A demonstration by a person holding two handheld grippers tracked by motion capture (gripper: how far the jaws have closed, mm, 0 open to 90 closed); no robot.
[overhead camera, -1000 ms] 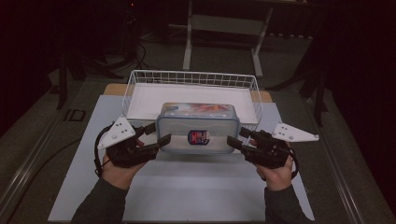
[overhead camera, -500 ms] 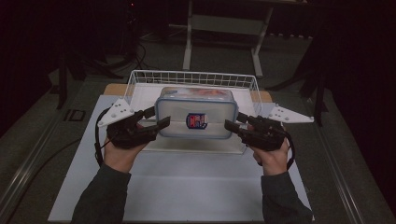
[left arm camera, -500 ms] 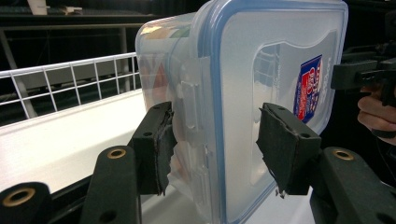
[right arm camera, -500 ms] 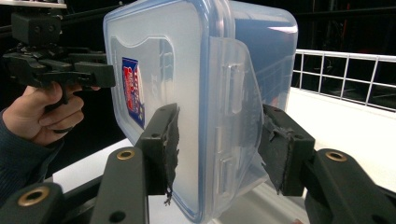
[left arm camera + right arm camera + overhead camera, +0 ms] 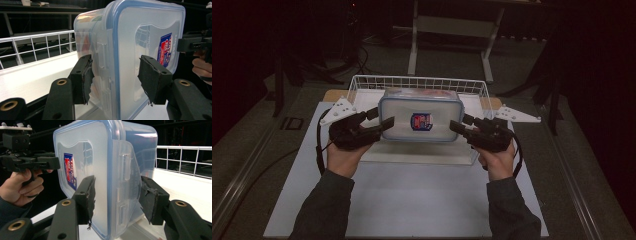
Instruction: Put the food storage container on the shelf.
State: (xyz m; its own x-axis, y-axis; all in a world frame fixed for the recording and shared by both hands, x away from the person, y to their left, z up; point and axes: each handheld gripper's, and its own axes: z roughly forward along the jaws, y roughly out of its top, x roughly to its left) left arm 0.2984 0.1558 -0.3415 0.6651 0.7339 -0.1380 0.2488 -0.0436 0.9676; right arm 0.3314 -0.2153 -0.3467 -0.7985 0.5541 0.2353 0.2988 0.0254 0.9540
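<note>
Both tools and their load have travelled away from the person and slightly upward since the earlier frames, so the load now hangs against the near rim of the basket. Left tool [image 5: 382,122] is clamped across one short end of the clear rectangular plastic food container with a blue-rimmed lid [image 5: 421,120], its pads [image 5: 86,80] straddling the side latch; right tool [image 5: 458,126] is clamped on the opposite end in the same way, pad [image 5: 90,195] on the lid face. Gripping both ends appears intended to share the weight and keep the box from twisting. The container is carried tilted, lid with its red-and-blue label [image 5: 421,121] turned toward the person, clear of the white-topped table [image 5: 412,200]. Behind it stands the white wire basket [image 5: 362,80], the probable destination.
</note>
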